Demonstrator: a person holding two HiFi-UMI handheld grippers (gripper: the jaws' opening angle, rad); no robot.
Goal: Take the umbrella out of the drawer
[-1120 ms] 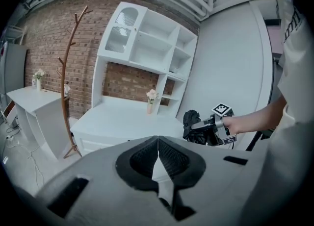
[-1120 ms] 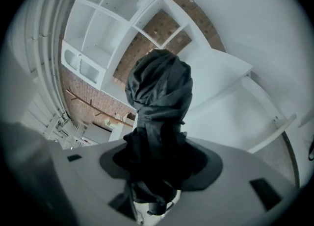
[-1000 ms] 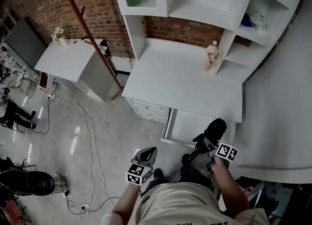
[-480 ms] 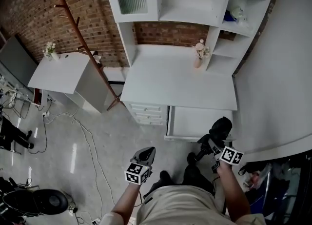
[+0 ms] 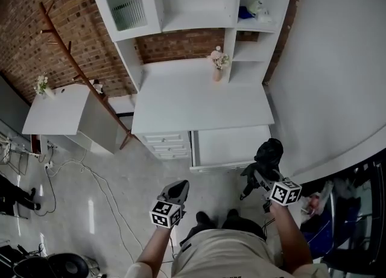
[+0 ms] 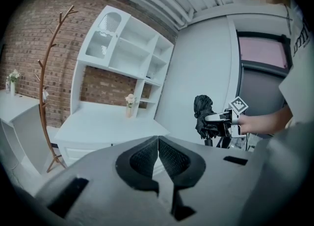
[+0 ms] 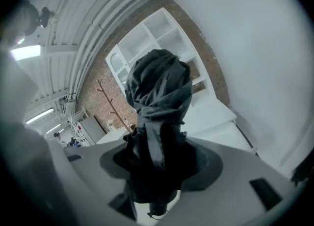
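Now the right tool (image 5: 261,173) is clenched around the folded black umbrella (image 5: 269,152), holding it upright in the air, near the front right corner of the open drawer (image 5: 232,146) under the white surface (image 5: 199,99). The left tool (image 5: 180,187) hangs well apart to the left, its jaws pressed together on nothing.

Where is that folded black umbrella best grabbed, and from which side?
Around its wrapped middle, coming from the side, across its length. The umbrella is a slim roll that bulges at the top, so tongs there likely won't slip off. The right tongs grip it so.
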